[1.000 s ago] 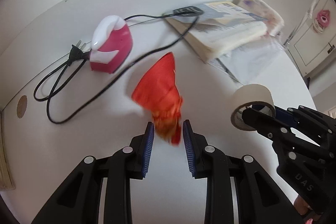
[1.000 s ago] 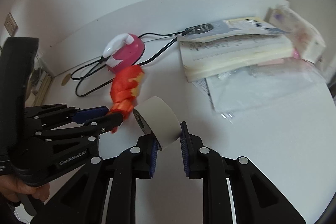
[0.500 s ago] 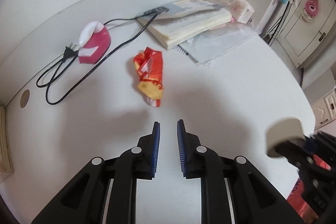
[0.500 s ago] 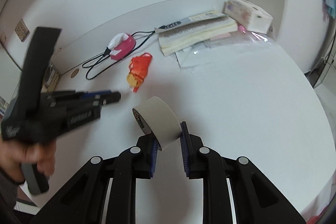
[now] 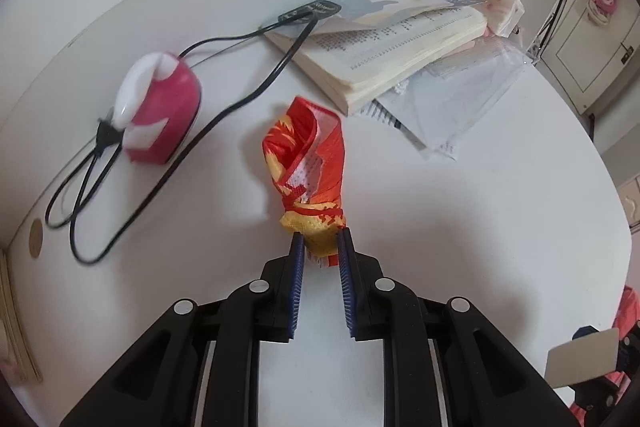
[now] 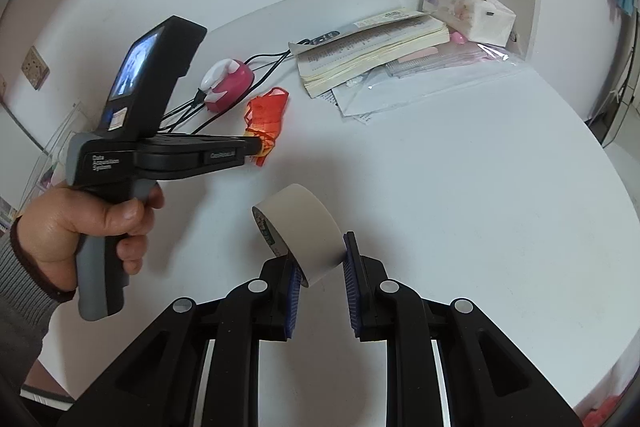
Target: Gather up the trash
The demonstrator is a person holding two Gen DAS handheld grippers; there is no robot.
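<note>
Your left tool (image 5: 319, 241), empty and off the desk (image 5: 480, 227) 0.5 s ago, now pinches the red wrapper (image 5: 308, 163) btwn its fingers, right tool (image 6: 318, 259) grips the tape roll (image 6: 298, 227): both ready to bin.

White round-edged table (image 5: 460, 227) carrying a scatter of household things.

Lying on it are a crumpled red and yellow snack wrapper (image 5: 310, 163), a pink and white dome-shaped gadget (image 5: 160, 107) with a looping black cord (image 5: 224, 109) trailing beside it, a thick open paperback book (image 5: 400, 47) sitting atop clear plastic sleeves (image 5: 460, 99), and a floral tissue pack (image 6: 468, 13) resting at the far edge behind the book.
</note>
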